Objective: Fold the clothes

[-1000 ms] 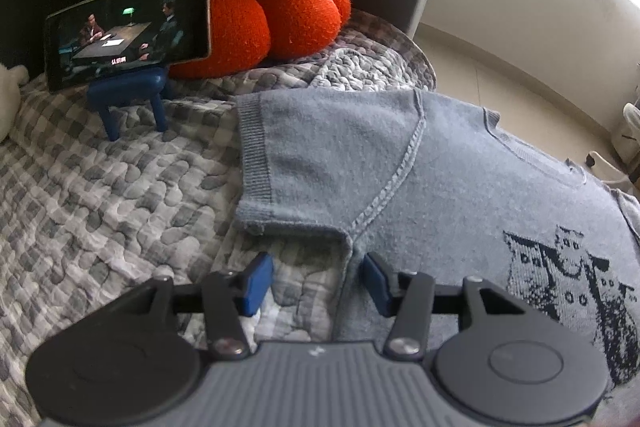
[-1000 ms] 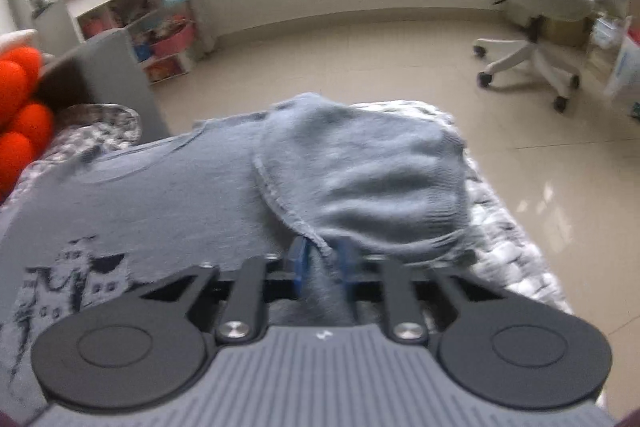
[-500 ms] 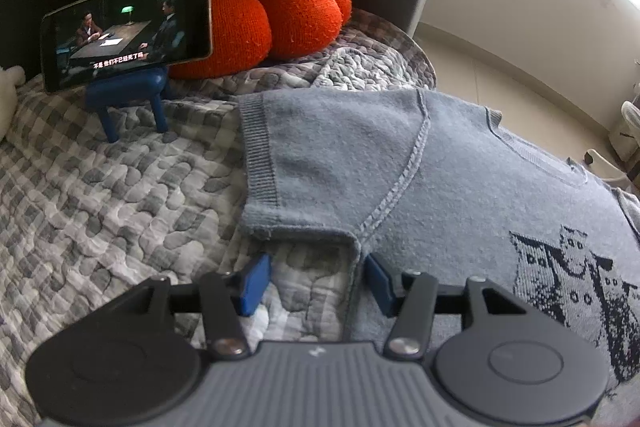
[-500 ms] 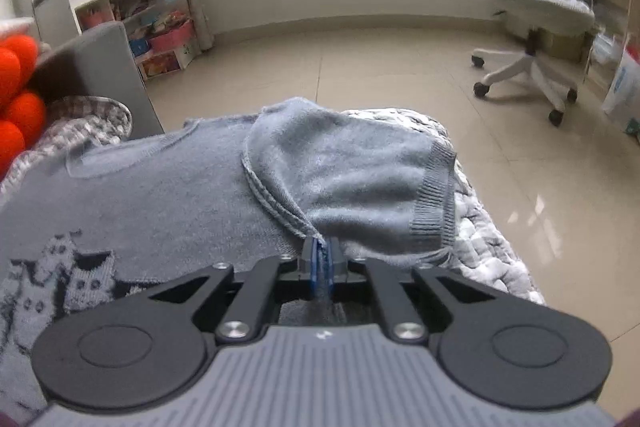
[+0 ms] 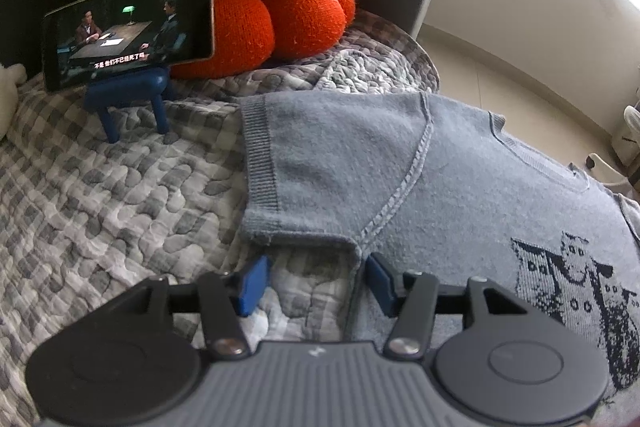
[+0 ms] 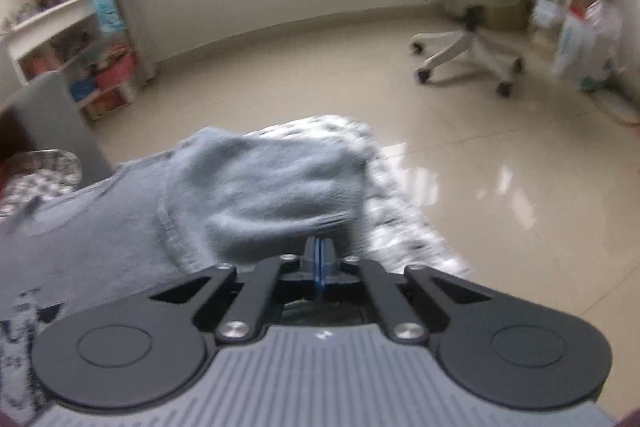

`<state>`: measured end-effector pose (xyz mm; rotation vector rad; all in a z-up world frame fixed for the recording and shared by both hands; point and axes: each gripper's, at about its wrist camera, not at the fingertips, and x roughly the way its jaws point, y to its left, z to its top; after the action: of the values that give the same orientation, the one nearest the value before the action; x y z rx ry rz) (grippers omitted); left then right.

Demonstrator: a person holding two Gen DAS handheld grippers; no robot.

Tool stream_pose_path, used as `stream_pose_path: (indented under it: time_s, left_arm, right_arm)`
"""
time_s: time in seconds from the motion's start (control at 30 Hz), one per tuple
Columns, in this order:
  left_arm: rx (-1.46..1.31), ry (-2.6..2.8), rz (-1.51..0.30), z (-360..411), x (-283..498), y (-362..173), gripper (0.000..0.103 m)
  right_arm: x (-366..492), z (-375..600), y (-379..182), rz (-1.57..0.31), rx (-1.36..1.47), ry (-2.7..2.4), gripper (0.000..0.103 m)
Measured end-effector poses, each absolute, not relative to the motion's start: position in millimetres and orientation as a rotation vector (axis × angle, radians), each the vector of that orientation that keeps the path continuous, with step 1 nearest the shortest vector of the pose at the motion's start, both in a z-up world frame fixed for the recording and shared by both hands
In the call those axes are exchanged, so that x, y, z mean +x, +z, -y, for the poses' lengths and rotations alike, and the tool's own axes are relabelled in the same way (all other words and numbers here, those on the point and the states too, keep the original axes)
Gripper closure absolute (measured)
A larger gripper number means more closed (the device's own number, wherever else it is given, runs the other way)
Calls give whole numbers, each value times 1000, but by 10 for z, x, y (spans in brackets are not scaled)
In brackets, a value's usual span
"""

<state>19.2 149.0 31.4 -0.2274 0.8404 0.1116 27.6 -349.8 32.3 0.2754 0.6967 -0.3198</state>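
Our right tool point(image 6: 321, 259) is pinched tight on the sweater point(image 5: 500, 195) near its sleeve point(image 6: 272, 187), which it lifts; the left tool point(image 5: 316, 281) gapes wide, holding nothing, straddling the other armpit. The sweater lies flat on the quilted bed point(image 5: 100, 195). We judge a sleeve fold underway (next, carry it inward). A second ago the right tool was partly open.
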Motion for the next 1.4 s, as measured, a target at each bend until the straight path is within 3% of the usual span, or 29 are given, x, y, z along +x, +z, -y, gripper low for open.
stream_pose_path:
  time_s: [0.03,0.2,0.33,0.37,0.47,0.6,0.97,1.17,1.4]
  left_arm:
    - [-233,114,-839,-1502,191,317,47]
    - [-261,123,-834,-1565,189,334,46]
    - [-284,130,-829,-1614,186,347,47]
    - [-289,132,-828,-1627,186,350,47]
    - [-306,138,-824,-1664,184,360,48]
    - [-286,135,-824,-1663,175,360,47]
    - [-299,121,-819,-1689,160,381,47]
    - [-272,105,-825,-1637,153,369,47]
    - [-239,112,-838,-1626,180,334,46]
  right_arm:
    - [244,3540,349,-692,297,-333,102]
    - [108,3655,449,-723,430,-284,66]
    - [150,3511,389,-778,337,-287,66]
    - [173,3471,353,-792,310,-292,67]
    - [207,3314,336,-793,166,-324,96]
    - [210,3229,396,-744,39,-386,102]
    - [259,3285,297,-693,-48,-425,102]
    - [182,3153,505,-561,-90,-442,102]
    - [259,3292,350,-637,-48,-472,102]
